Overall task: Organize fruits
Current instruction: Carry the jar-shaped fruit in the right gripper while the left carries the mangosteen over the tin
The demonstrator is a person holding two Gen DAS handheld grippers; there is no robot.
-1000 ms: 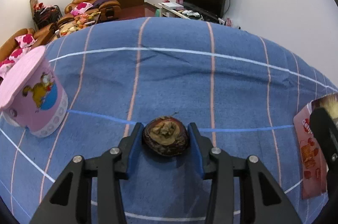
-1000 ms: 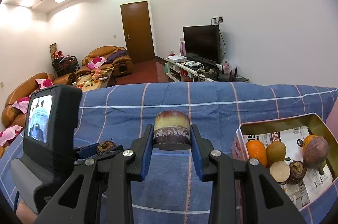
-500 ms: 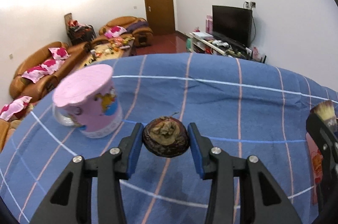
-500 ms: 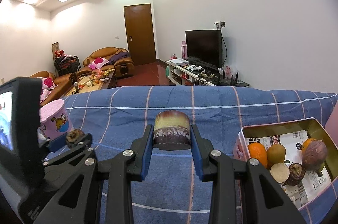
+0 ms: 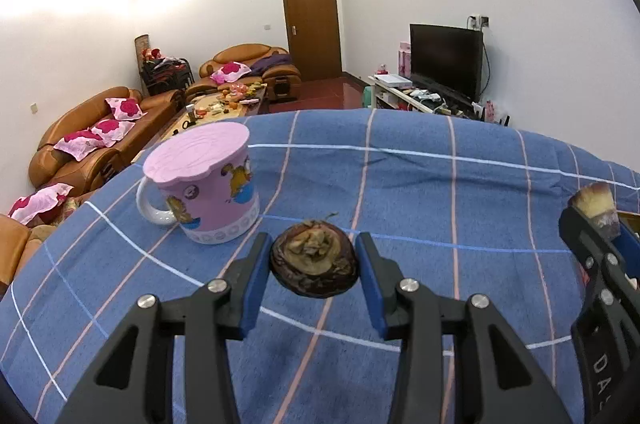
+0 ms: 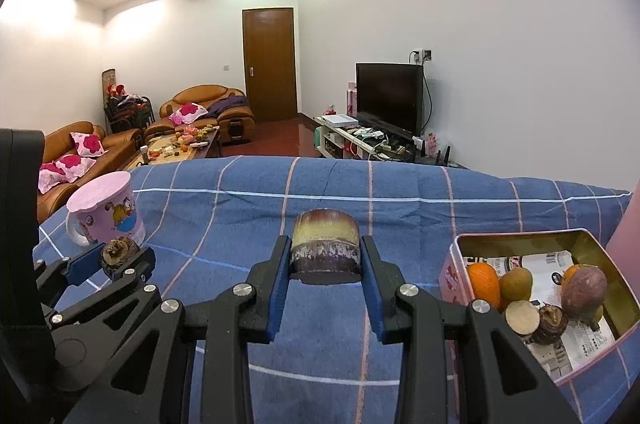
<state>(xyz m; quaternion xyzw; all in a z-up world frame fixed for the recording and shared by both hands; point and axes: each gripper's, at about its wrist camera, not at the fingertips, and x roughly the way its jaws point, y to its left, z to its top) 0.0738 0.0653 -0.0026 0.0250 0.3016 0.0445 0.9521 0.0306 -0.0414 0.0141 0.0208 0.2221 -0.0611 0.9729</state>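
Observation:
My left gripper (image 5: 314, 264) is shut on a dark brown round water chestnut (image 5: 314, 262), held above the blue checked cloth (image 5: 400, 184). It also shows at the left of the right wrist view (image 6: 118, 256). My right gripper (image 6: 325, 260) is shut on a cut sugarcane piece (image 6: 325, 248), yellow on top and purple below; it also shows at the right edge of the left wrist view (image 5: 596, 208). A pink tin box (image 6: 452, 272) at the right holds an orange (image 6: 482, 282), a kiwi (image 6: 516, 282), a purple sweet potato (image 6: 582, 294) and other pieces.
A pink cartoon mug (image 5: 204, 184) with a lid stands on the cloth to the left of my left gripper; it also shows in the right wrist view (image 6: 106, 214). Sofas, a low table, a TV and a door lie beyond the cloth's far edge.
My left gripper has risen and tilted up with the chestnut; the mug has come nearer the middle of its view. The right gripper holds almost still with the sugarcane piece.

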